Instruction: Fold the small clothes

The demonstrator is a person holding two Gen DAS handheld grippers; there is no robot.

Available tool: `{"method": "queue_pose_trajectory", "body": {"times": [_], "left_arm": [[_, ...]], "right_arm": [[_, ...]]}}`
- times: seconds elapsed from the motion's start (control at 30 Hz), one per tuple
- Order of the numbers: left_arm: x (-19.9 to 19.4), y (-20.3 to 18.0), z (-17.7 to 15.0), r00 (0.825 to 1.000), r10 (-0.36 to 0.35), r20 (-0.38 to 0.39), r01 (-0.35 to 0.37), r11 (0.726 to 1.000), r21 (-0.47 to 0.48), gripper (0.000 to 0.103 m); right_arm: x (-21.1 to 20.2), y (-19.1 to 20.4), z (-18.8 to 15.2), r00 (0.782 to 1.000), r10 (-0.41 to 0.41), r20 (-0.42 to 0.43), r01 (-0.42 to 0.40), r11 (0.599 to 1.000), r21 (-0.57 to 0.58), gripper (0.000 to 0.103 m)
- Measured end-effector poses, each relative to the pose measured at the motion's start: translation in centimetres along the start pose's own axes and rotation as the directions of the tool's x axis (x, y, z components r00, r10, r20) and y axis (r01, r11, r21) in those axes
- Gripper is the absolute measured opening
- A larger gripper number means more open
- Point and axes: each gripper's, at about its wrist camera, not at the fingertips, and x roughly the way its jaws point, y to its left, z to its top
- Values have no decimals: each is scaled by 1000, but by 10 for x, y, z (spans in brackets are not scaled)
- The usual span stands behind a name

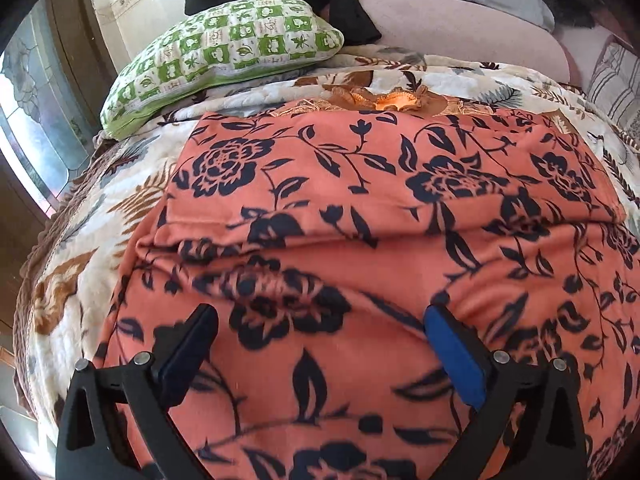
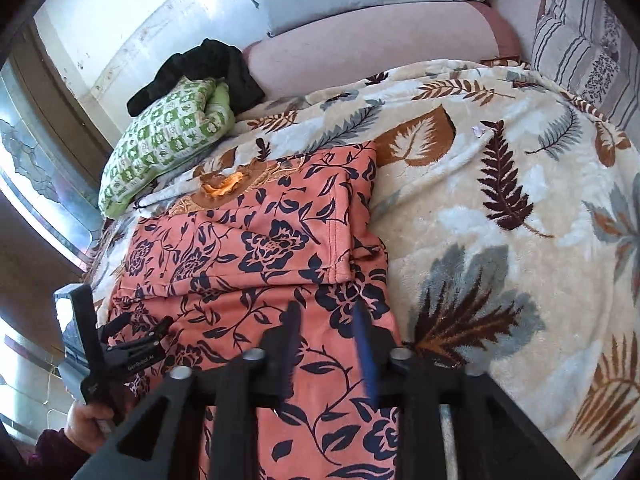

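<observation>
L gripper wide, R gripper parted, both empty over folded orange garment.

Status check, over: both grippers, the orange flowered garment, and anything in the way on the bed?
Left gripper open, nothing between fingers. Right gripper open, over the orange flowered garment. Garment part-folded on leaf-print blanket. Green pillow lies apart; nothing in the way.
</observation>
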Motion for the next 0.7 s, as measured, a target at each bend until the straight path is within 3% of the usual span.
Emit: {"method": "queue_pose_trajectory", "body": {"times": [0.03,0.1,0.2,0.3,0.4,0.53,0.63,0.7], "left_arm": [[-2,1,-8,999,-22,-38,22,1000,-6,102],[-12,5,-22,998,-45,-43,44,998,-33,102],[-27,6,-31,995,-44,-84,46,999,13,102],[-52,17,-35,999,-14,-52,16,999,51,102],[-76,47,-41,1000,-4,-13,5,1000,31,102],[-92,99,-56,997,71,-7,-71,997,-33,102],[-94,134,-71,992,120,-35,-122,989,-79,102],[-94,151,-78,992,108,-64,-115,986,-122,102]], "right_arm": [[-2,-3,-3,1000,1,9,-1,1000,10,91],[-10,-6,-8,998,21,57,-23,999,30,91],[-14,-10,-15,995,87,49,-90,994,59,91],[-18,-22,-21,995,97,39,-101,991,93,91],[-25,-43,-24,994,96,45,-101,986,132,91],[-34,-82,-26,989,127,76,-142,960,243,91],[-34,-100,-28,985,154,83,-172,934,312,91],[-34,-104,-31,981,178,80,-195,921,336,91]]}}
